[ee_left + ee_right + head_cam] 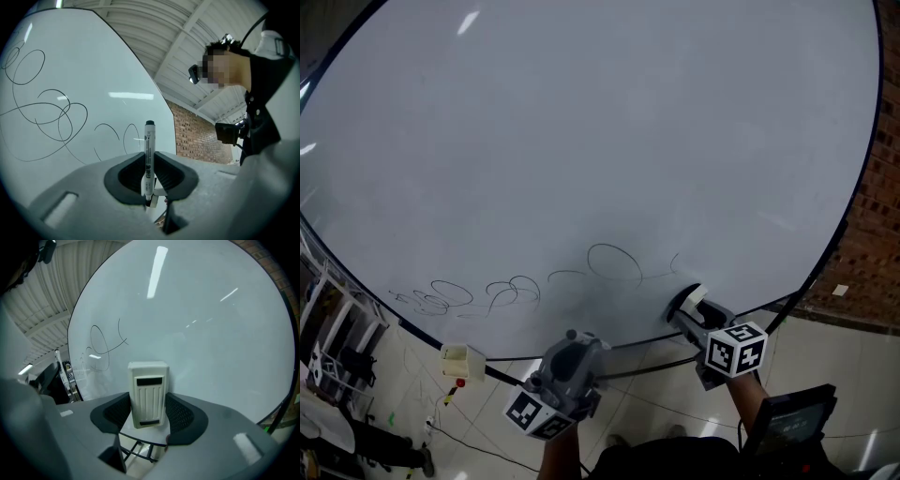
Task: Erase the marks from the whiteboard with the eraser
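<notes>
Gripping eraser [148,392] upright between right fingers [182,416], marker [149,157] pinched between left fingers [172,176].

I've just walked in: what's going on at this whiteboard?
A person works at the whiteboard with a hand-held gripper in each hand. The right hand-held gripper is shut on an eraser near the right end of the looping marks, which are not yet erased. The left hand-held gripper is shut on a marker, clear of the board.

We hold our left gripper [571,339] low and near, its jaws closed on a marker [149,150]. Our right gripper [687,305] reaches farther right, its jaws clamped on the eraser [148,392], with our right forearm [751,398] below it.
</notes>
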